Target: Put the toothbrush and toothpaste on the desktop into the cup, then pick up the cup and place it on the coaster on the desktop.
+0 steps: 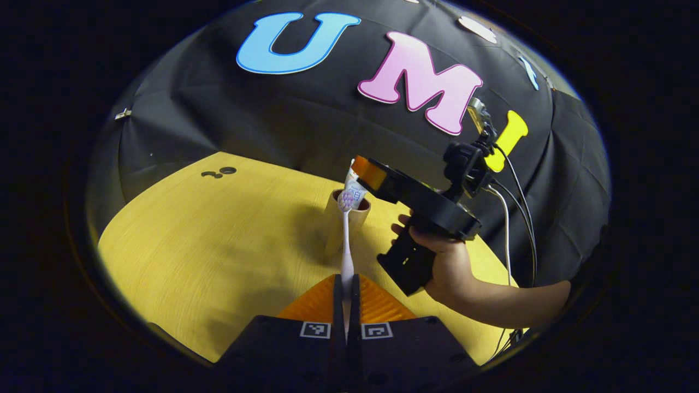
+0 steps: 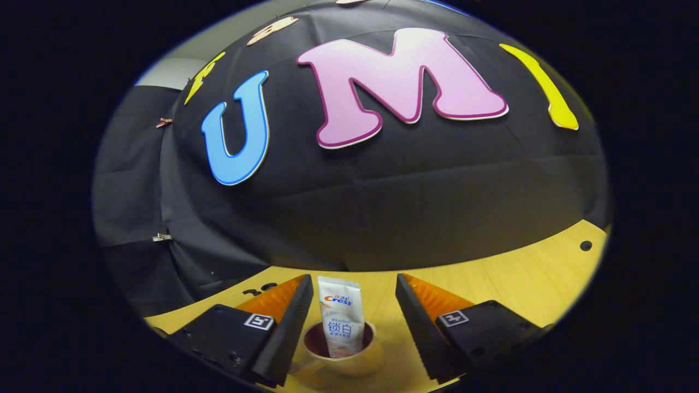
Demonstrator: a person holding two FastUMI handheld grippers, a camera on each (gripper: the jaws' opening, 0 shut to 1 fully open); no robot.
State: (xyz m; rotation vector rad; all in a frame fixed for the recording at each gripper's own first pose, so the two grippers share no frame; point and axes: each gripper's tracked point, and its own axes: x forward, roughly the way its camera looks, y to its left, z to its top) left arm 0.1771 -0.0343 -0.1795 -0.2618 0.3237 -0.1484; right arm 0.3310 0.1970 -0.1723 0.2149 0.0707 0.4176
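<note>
The cup (image 2: 341, 349) stands upright on the table (image 1: 218, 245), and the toothpaste (image 2: 341, 316) stands inside it, with its flat end up above the rim. In the right gripper view the right gripper (image 2: 354, 322) hangs just over the cup with its fingers wide apart, one on each side of the tube and not touching it. In the left gripper view the left gripper (image 1: 347, 289) has its fingers closed tight on the handle of the toothbrush (image 1: 347, 240). The brush points away from the camera, and its head is up at the rim of the cup (I cannot tell if it touches the rim). A hand (image 1: 442, 256) holds the right gripper, to the right of the cup. Far on the left of the table there are some small dark holes (image 1: 218, 172).
</note>
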